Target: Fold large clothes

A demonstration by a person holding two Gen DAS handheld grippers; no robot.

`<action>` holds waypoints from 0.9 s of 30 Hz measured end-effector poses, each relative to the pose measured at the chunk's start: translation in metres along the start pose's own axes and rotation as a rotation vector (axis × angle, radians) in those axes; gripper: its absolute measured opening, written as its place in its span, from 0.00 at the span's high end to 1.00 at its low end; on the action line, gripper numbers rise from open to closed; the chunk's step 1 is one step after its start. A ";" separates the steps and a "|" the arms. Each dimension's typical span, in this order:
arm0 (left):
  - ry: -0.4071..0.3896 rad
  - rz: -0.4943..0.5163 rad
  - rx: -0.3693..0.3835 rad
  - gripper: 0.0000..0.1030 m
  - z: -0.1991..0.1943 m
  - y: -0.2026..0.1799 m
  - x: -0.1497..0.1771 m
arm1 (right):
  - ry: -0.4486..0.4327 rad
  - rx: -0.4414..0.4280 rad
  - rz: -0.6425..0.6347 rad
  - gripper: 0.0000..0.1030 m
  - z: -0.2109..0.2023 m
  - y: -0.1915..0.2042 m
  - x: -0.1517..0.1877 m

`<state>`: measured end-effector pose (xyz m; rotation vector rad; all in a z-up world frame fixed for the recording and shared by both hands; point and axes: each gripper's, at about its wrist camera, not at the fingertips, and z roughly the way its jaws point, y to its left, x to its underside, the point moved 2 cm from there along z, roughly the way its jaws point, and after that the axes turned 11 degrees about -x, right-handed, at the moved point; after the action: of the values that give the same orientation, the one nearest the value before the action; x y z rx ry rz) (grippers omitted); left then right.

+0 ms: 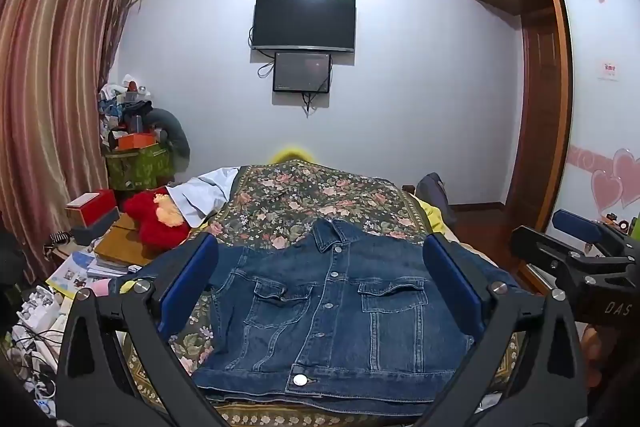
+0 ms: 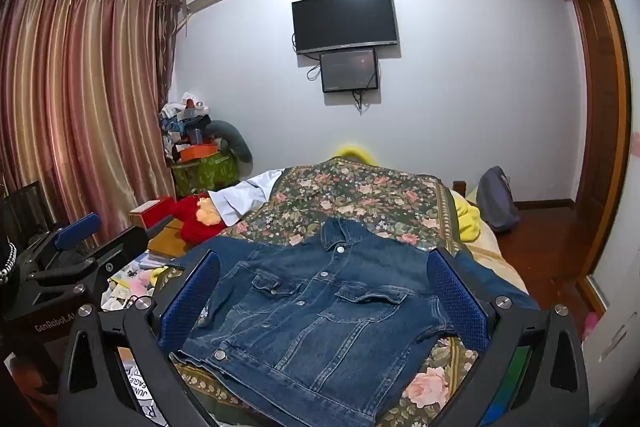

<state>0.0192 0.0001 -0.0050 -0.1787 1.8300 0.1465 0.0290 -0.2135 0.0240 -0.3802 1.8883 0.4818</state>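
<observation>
A blue denim jacket (image 1: 328, 307) lies flat, front up and buttoned, on the floral bedspread (image 1: 304, 195). It also shows in the right wrist view (image 2: 320, 315), collar pointing away. My left gripper (image 1: 320, 279) is open and empty, held above the jacket's near hem, blue pads wide apart. My right gripper (image 2: 324, 291) is open and empty above the jacket too. The right gripper shows at the right edge of the left wrist view (image 1: 580, 251); the left gripper shows at the left of the right wrist view (image 2: 68, 247). The jacket's sleeves are partly hidden behind the fingers.
A red plush toy (image 1: 156, 219) and a white cloth (image 1: 204, 195) lie at the bed's left. Books, boxes and cables (image 1: 80, 267) clutter the left side. A yellow blanket (image 2: 468, 215) and grey bag (image 2: 496, 203) sit at the right. A wardrobe (image 1: 548, 107) stands right.
</observation>
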 end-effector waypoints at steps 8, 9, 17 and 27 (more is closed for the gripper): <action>0.001 -0.005 -0.008 0.00 0.005 -0.003 0.008 | -0.002 0.004 0.002 0.00 0.000 -0.001 0.000; -0.001 -0.005 -0.010 0.00 0.005 -0.004 0.009 | -0.003 0.004 0.003 0.00 0.001 -0.001 0.000; -0.004 -0.002 -0.006 0.00 0.005 -0.002 0.008 | -0.010 -0.002 0.007 0.00 -0.001 0.002 -0.007; -0.008 -0.008 -0.003 0.00 0.003 0.000 0.006 | -0.016 -0.004 0.010 0.00 -0.001 0.000 -0.004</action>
<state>0.0210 0.0006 -0.0113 -0.1872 1.8205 0.1445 0.0298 -0.2141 0.0276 -0.3690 1.8750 0.4945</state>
